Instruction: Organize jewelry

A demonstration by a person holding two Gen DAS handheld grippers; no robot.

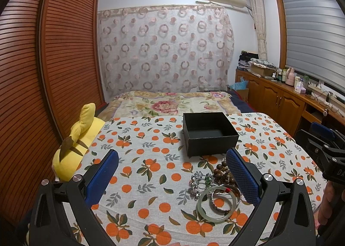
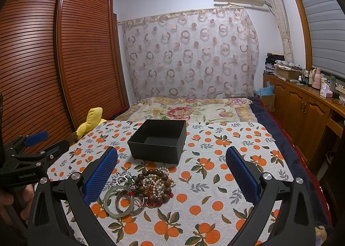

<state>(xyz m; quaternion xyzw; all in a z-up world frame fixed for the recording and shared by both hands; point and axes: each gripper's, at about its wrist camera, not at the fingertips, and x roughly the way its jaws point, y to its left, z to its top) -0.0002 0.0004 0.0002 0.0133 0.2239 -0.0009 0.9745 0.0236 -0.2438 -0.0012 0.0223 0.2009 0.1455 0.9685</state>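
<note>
An empty black box [image 1: 210, 133] [image 2: 158, 140] stands open on the orange-print cloth [image 1: 151, 159] [image 2: 215, 181]. In front of it lies a jewelry pile [image 1: 215, 190] [image 2: 142, 190]: a pale green bangle [image 1: 216, 218] [image 2: 107, 202], silver bracelets, brown wooden beads [image 2: 151, 175], pearls and a silver chain. My left gripper [image 1: 172, 161] hangs open above the cloth, its right finger over the pile's right side. My right gripper [image 2: 172, 159] is open too, with the pile just inside its left finger. Each gripper shows at the edge of the other's view [image 1: 323, 149] [image 2: 32, 149].
A yellow plush toy [image 1: 75, 149] [image 2: 90, 123] lies at the cloth's left edge. Behind is a bed with a floral blanket [image 1: 168, 103]. A slatted wooden wardrobe [image 1: 54, 62] stands on the left, and a wooden cabinet [image 2: 301, 108] with clutter on the right.
</note>
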